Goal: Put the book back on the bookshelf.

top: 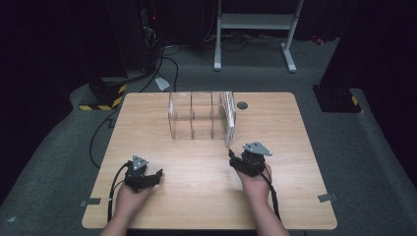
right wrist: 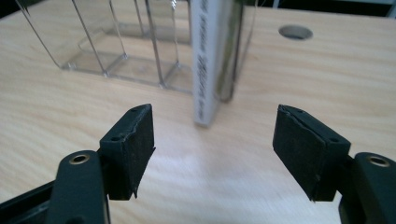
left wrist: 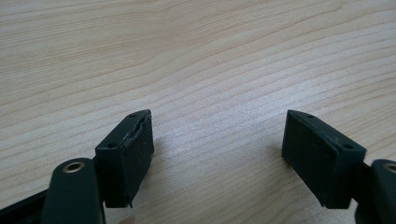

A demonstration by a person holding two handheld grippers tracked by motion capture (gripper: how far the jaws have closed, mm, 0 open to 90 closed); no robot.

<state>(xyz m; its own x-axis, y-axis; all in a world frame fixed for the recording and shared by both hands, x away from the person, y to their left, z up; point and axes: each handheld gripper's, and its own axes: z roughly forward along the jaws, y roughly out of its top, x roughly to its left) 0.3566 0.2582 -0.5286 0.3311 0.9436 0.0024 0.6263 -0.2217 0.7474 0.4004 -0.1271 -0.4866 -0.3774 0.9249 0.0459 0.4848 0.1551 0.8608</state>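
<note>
The white book [right wrist: 205, 60] stands upright in the clear rack's [top: 192, 115] end slot, straight ahead of the nearer, wide-open right hand-held gripper [right wrist: 212, 149].

You see the table [top: 206, 162] lit brightly and evenly from above while the room around it sinks into near black. Your gripper views are soft: the book [right wrist: 205, 60] blurs, and faint shadows pool under the jaws.

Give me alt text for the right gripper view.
The open right gripper points at a white book standing upright in the end slot of a clear divided rack on the wooden table, its spine end jutting out toward the jaws.
</note>
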